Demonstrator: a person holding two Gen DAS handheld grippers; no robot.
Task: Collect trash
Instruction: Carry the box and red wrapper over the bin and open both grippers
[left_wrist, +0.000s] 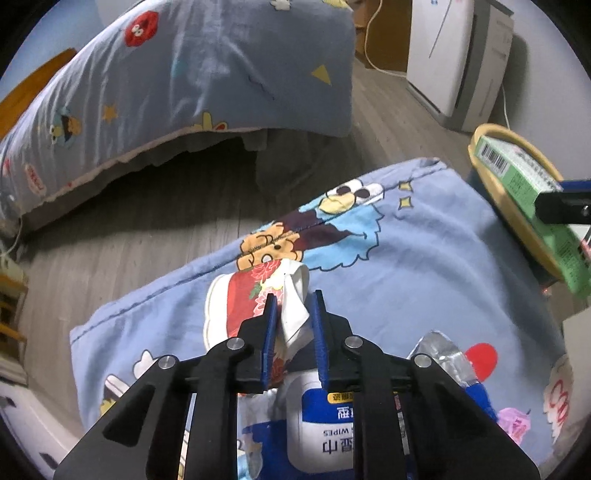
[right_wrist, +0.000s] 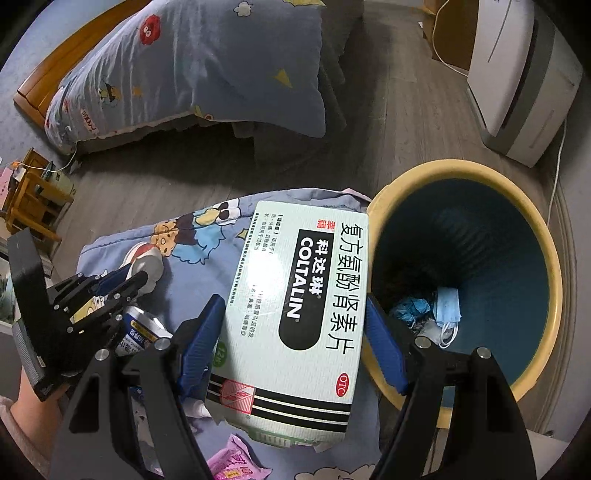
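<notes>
In the left wrist view my left gripper (left_wrist: 293, 306) points down at a blue cartoon-print pillow (left_wrist: 424, 258). Its blue pads pinch an upright fold of a crumpled white wrapper with a red flower print (left_wrist: 295, 314). In the right wrist view my right gripper (right_wrist: 293, 299) is shut on a pale green COLTALIN medicine box (right_wrist: 295, 302), one pad on each long side. The box hangs over the pillow's edge, beside a bin with a yellow rim (right_wrist: 554, 266). The box (left_wrist: 517, 173) and bin rim (left_wrist: 491, 129) also show at the left view's right edge.
The bin holds a blue face mask (right_wrist: 448, 306) and dark crumpled scraps. On the pillow lie a blue-and-white wipes pack (left_wrist: 332, 424), a silver foil wrapper (left_wrist: 439, 350) and a pink packet (right_wrist: 236, 461). A bed (left_wrist: 184, 74) and a white appliance (left_wrist: 454, 55) stand beyond on the wood floor.
</notes>
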